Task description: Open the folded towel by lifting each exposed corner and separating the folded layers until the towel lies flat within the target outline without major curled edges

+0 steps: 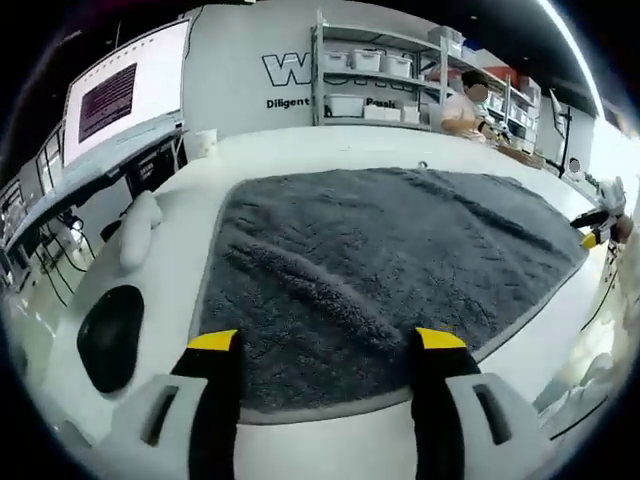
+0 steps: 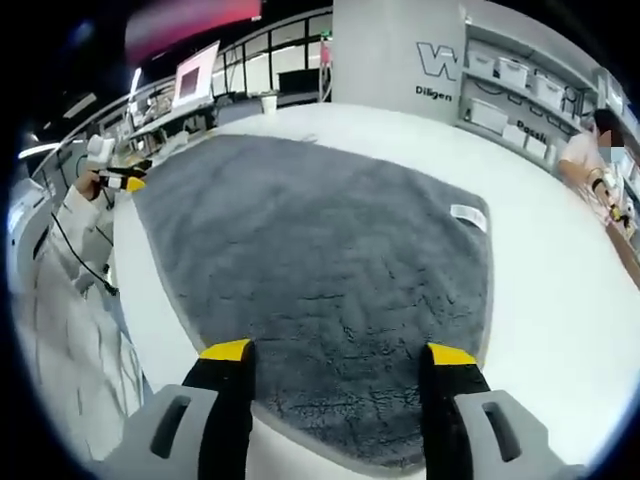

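While the towel (image 1: 390,270) lay spread open and grey across the white table (image 1: 300,150), each view caught details of its own. Seen from the left gripper (image 1: 327,342), a long raised crease ran slantwise through the pile, a black oval pad (image 1: 110,335) sat on the table near the left edge, and a white cloth bundle (image 1: 140,228) lay farther along that side. Seen from the right gripper (image 2: 338,352), the towel (image 2: 320,260) looked smoother, and a small white label (image 2: 468,216) lay on it close to its right edge. Both grippers had their jaws spread wide and held nothing, the yellow tips poised over the near hem. The other gripper appeared small at the towel's far right corner in the left gripper view, and at its far left corner in the right gripper view.

Bare table bordered the towel's hems, broadest on the right of the right gripper view (image 2: 560,290). Storage shelves (image 1: 375,75) with white bins stood beyond the table, a person (image 1: 462,108) beside them.
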